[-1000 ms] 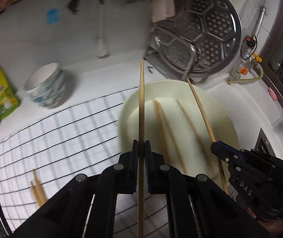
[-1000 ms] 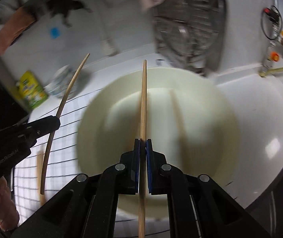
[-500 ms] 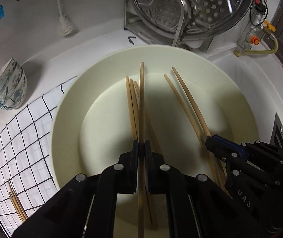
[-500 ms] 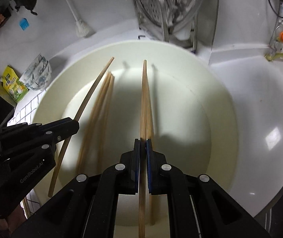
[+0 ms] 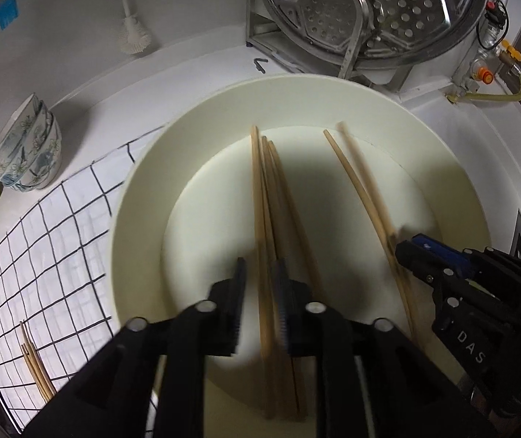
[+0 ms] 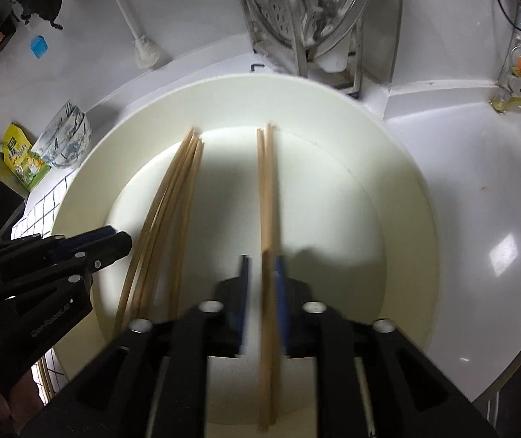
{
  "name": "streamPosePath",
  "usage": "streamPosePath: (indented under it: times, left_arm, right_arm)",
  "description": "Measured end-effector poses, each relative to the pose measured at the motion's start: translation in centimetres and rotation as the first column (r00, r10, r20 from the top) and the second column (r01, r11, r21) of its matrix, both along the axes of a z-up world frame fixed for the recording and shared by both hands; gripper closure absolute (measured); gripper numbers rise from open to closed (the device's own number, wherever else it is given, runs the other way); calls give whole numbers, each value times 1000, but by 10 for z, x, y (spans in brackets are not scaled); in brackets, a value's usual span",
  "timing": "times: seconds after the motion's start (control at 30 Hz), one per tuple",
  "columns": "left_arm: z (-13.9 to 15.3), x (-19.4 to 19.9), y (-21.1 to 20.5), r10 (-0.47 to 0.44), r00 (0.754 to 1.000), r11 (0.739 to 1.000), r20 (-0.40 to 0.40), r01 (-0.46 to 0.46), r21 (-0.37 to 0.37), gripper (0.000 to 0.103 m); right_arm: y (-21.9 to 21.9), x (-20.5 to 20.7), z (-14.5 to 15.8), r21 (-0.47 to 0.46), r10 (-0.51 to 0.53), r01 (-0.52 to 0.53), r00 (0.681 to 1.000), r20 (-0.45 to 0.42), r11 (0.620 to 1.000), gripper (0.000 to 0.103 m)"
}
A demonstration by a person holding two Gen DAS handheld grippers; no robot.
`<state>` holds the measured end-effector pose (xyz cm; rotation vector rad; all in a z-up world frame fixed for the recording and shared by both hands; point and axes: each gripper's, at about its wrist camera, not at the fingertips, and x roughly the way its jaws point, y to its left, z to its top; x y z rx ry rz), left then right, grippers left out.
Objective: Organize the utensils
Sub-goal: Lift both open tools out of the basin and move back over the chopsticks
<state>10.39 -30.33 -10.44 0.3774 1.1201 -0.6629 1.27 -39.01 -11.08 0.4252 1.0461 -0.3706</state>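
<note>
A large cream plate (image 5: 140,197) (image 6: 399,168) lies under both grippers. My left gripper (image 5: 259,281) is open, and the chopstick (image 5: 258,197) between its jaws lies on the plate beside several others (image 5: 278,197). My right gripper (image 6: 262,273) is open too, with a chopstick (image 6: 265,189) lying loose between its jaws next to another one. The right gripper also shows in the left wrist view (image 5: 421,252), beside a chopstick pair (image 5: 362,186). The left gripper shows in the right wrist view (image 6: 110,241), next to the chopstick bundle (image 6: 172,197).
A checked cloth (image 5: 48,241) at the left holds several more chopsticks (image 5: 35,365). Stacked patterned bowls (image 5: 26,146) stand behind it. A steel steamer rack (image 5: 370,7) leans at the back. A white brush (image 5: 132,33) hangs on the wall. A sink basin (image 6: 479,189) lies right.
Both grippers came down over the plate and opened. The two chopsticks they held now lie loose on the plate.
</note>
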Motion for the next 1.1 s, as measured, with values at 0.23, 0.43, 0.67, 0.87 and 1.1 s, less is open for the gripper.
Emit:
streamPosePath:
  times: [0.23,0.43,0.67,0.87,1.1]
  left_arm:
    - [20,3,21,38,999,999,38,-37,-25,64]
    - [31,2,36,50,997,998,52,-48,-41,58]
    - [41,0,62,79,995,995,63,-75,-68,44]
    - [49,-3,95,109,991,991,75,-103,-82,41]
    - [60,-7,144,150,984,986,98,-141,-94,37]
  right_arm:
    - [5,-4,12,-14,-4,4,1000,26,1000,83]
    - [16,-9,20,-20,-4,4,999,43,1000,83]
    - [36,-12,31,-42,-1,3,999,51,999,83]
    - [62,-14,39,-58,10,-7,998,54,998,82]
    - [105,-12,53,-80,42,-36,996,75,996,74]
